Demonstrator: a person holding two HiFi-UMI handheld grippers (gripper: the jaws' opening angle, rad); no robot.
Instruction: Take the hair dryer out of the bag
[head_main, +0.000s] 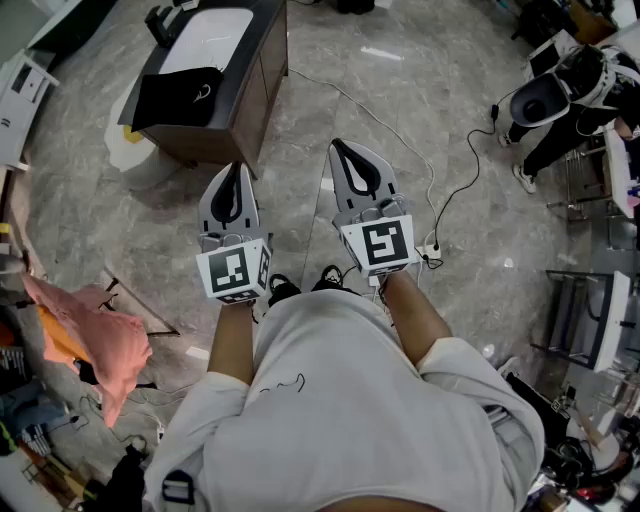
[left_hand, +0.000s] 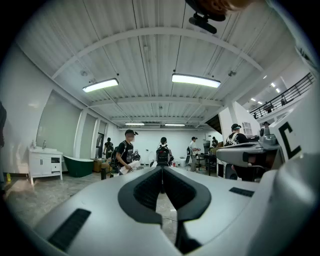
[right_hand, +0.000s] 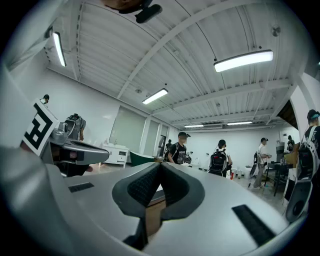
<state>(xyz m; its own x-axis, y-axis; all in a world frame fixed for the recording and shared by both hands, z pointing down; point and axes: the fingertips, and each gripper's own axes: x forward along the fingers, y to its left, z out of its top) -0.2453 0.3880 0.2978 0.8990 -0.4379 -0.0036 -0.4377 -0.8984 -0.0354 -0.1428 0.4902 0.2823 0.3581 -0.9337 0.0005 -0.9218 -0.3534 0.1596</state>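
Note:
A black bag (head_main: 178, 95) with a pale cord loop lies on the dark top of a wooden cabinet (head_main: 262, 90) at the upper left of the head view. No hair dryer shows in any view. My left gripper (head_main: 237, 165) and right gripper (head_main: 338, 145) are held side by side over the grey floor, pointing level toward the cabinet and well short of it. Both are shut with nothing between the jaws. The left gripper (left_hand: 161, 171) shows its jaws pressed together in its own view, as does the right gripper (right_hand: 160, 166).
A white basin (head_main: 215, 35) is set in the cabinet top beyond the bag. A white cable (head_main: 445, 205) runs across the floor to a power strip (head_main: 432, 250). Pink cloth (head_main: 95, 330) lies at the left, metal chairs (head_main: 590, 310) at the right. Several people (left_hand: 127, 150) stand far off.

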